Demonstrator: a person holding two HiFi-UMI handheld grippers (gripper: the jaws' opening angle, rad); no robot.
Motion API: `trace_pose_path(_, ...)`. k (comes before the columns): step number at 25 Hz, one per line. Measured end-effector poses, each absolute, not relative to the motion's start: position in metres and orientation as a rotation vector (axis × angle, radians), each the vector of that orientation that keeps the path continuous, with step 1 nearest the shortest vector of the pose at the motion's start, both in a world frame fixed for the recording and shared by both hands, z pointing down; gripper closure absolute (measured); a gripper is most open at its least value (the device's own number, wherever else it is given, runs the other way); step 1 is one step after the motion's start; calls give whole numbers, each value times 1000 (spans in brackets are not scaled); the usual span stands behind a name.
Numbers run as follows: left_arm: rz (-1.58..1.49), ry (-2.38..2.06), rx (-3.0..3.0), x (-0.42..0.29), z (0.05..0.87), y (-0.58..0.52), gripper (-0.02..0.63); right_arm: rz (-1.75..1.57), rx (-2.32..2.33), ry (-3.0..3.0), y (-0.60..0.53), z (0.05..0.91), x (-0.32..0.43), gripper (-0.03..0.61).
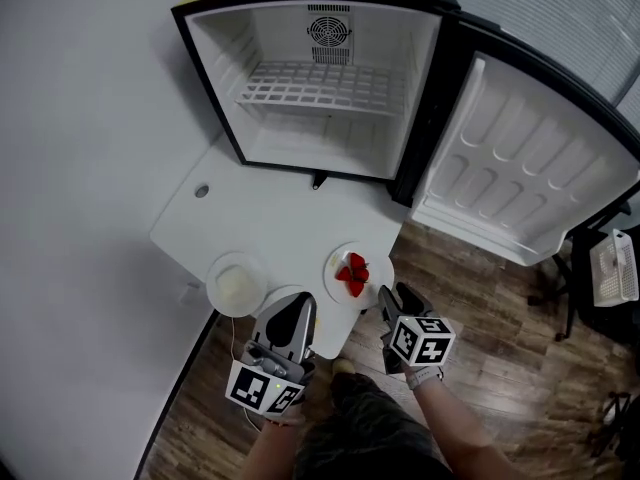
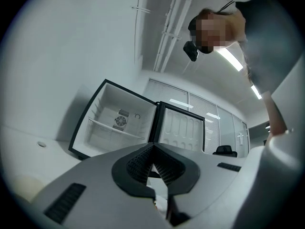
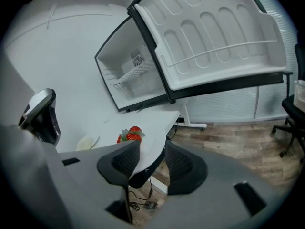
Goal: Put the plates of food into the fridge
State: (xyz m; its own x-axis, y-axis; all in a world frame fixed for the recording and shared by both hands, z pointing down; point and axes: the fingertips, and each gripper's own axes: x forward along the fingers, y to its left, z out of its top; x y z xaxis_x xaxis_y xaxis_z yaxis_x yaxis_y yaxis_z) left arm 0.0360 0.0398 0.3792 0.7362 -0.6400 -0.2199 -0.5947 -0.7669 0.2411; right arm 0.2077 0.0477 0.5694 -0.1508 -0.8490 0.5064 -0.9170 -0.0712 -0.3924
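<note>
A white plate [image 1: 338, 260] of strawberries [image 1: 354, 273] sits at the near right corner of the white table [image 1: 270, 218]. A second plate with pale food [image 1: 237, 286] lies to its left. Behind them the small fridge [image 1: 320, 138] stands empty, its door [image 1: 520, 168] swung wide to the right. My right gripper [image 1: 392, 296] is open just near-right of the strawberry plate. In the right gripper view the strawberries [image 3: 131, 133] show beyond the left pad, and the table's white edge lies between the jaws of the right gripper [image 3: 152, 155], untouched. My left gripper [image 1: 302, 306] [image 2: 152, 152] is shut and empty, between the plates at the table's near edge.
Inside the fridge a wire shelf [image 1: 320, 86] spans the middle, with a fan grille [image 1: 329, 30] on the back wall. The table has a round cable hole [image 1: 201, 191]. Wood floor [image 1: 470, 298] lies to the right, with an office chair [image 1: 600, 268] at the far right.
</note>
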Motion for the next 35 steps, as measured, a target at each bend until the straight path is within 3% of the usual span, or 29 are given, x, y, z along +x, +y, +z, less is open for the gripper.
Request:
trace_pose_path(16,-401,-934,2755,51,391,27,607,1697,1921,-2104,37,596,196,440)
trace_pose_path(19,-392,-923,2746,52,396,26,607,1763,1939,-2097,38,597,198,489)
trace_pose_path(35,-386,-906,2754,49,390,13,607,2077,2036,-2098,34,572,202,561)
